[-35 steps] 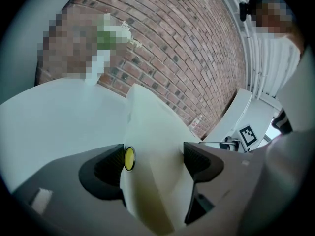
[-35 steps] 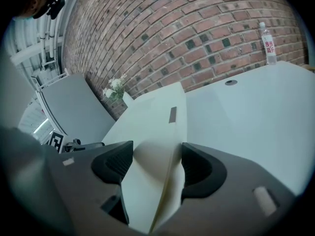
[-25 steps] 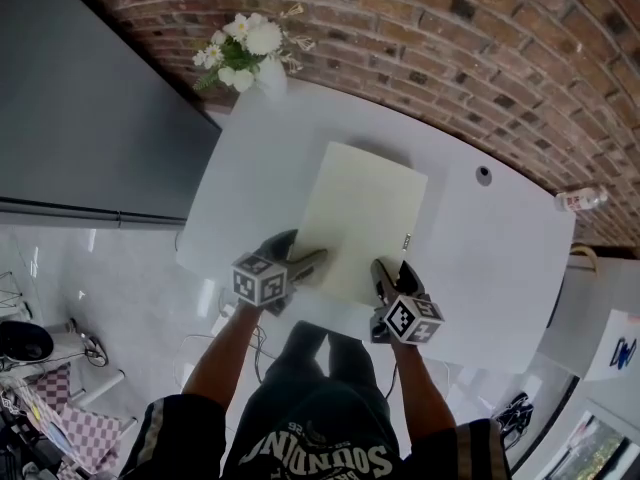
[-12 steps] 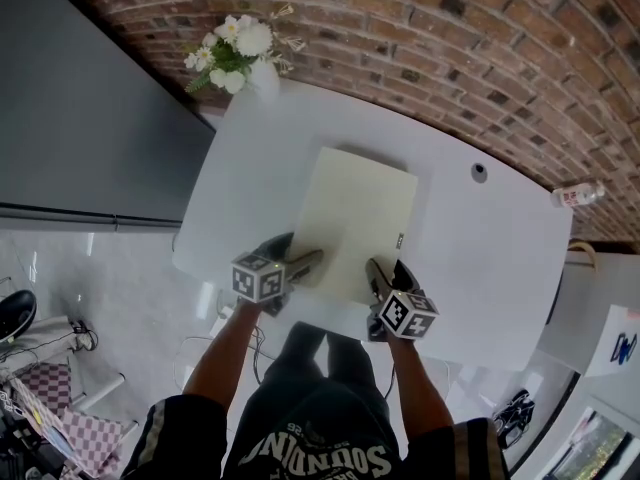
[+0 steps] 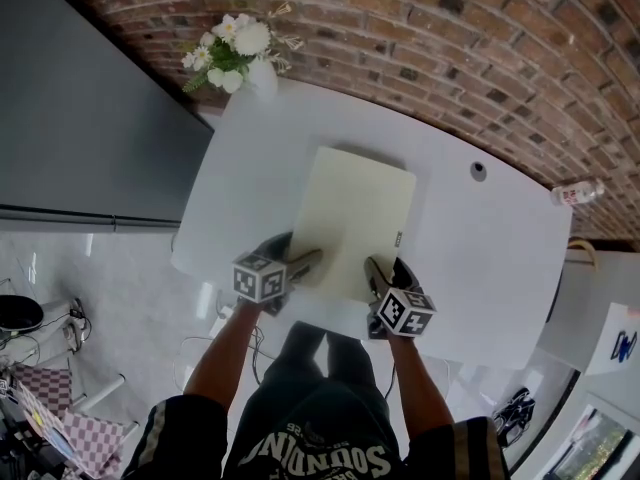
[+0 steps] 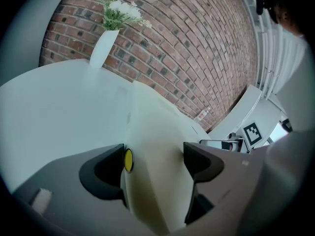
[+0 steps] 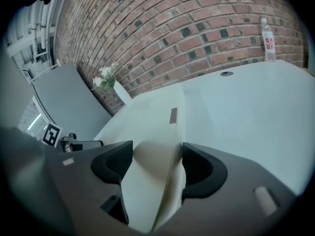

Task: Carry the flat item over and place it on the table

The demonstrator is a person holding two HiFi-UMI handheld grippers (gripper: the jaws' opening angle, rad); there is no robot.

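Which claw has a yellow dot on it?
The left claw: a yellow dot sits on one jaw, against the flat board; the right claw shows none.

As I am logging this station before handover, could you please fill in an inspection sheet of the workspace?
Surface: white table, cable hole at its far right.
Job's things: pale flat item over the table; whether it is fully set down cannot be told.
Clutter: vase of white flowers at the far left corner; bottle by the wall.
Grippers: left gripper and right gripper each shut on the flat item's near edge.
Cables: thin cable on the floor.
Surroundings: brick wall, grey panel, checked cloth.
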